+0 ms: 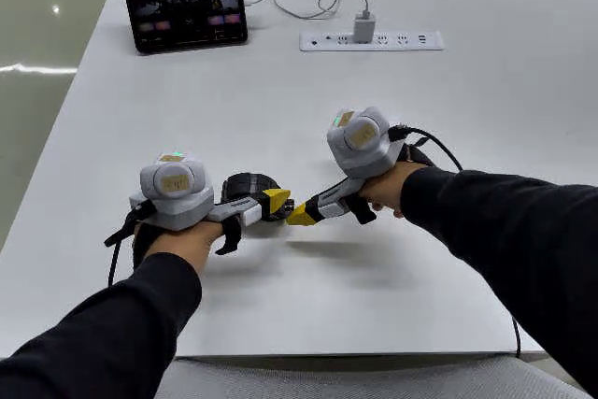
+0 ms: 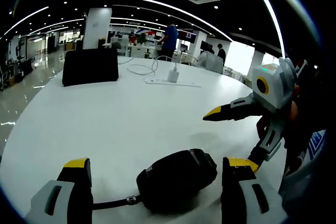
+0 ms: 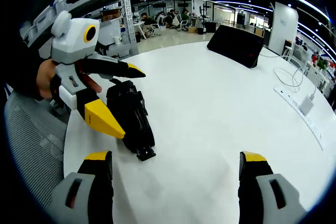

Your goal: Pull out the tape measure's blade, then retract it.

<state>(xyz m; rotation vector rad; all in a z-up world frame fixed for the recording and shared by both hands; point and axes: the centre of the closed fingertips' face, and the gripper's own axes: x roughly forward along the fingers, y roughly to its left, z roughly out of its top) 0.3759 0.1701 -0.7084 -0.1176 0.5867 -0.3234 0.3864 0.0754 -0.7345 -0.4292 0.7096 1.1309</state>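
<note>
A black tape measure (image 1: 247, 188) lies on the white table (image 1: 280, 100); no blade shows outside its case. My left gripper (image 1: 268, 197) is open, its yellow-tipped jaws standing on either side of the tape measure (image 2: 177, 180) with a gap on each side. A short strap (image 2: 113, 202) trails from the case. My right gripper (image 1: 304, 213) is open too and points toward the tape measure (image 3: 129, 115) from the right, a little short of it. The right gripper (image 2: 247, 107) enters the left gripper view from the right. Between the right gripper (image 3: 176, 157) jaws lies bare table.
A dark tablet (image 1: 185, 7) stands at the far left of the table. A white power strip (image 1: 371, 40) with a charger and looped cable lies at the back. The table's front edge (image 1: 346, 352) runs just under my arms.
</note>
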